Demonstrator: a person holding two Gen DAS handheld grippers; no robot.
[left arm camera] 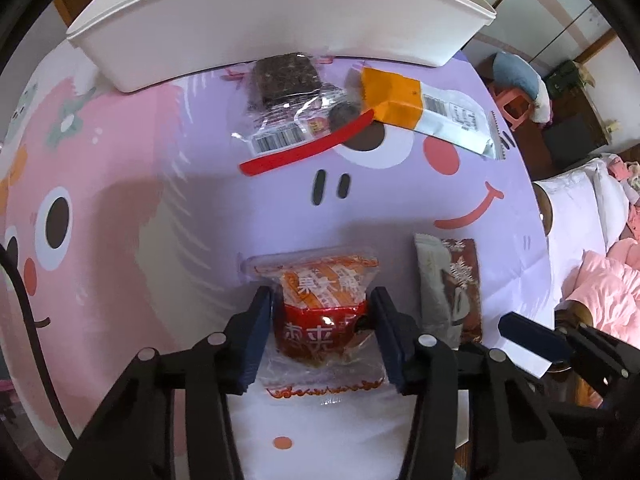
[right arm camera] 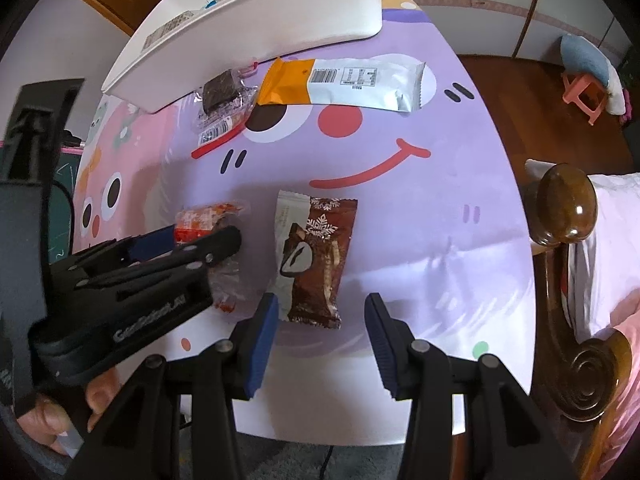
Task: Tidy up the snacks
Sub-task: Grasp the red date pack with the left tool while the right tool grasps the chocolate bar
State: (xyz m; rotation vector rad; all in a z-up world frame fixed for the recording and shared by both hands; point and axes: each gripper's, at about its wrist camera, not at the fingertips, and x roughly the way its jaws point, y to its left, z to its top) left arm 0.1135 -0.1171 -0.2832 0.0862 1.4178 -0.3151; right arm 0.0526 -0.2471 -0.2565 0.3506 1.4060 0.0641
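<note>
On a table under a lilac and pink cartoon-face cloth, a red snack lies between the pads of the left gripper, which pinch its sides. At 3 o'clock of it lies a brown snack, whose near end sits just past the fingertips of the right gripper; those jaws stand apart and hold nothing. At 12 o'clock a white bin stands at the far edge, with a dark bar in clear wrap and an orange-white pack just before it. A hand grips the left tool. Around the table: a carved bedpost, pink bedding, a pink stool on a wooden floor
</note>
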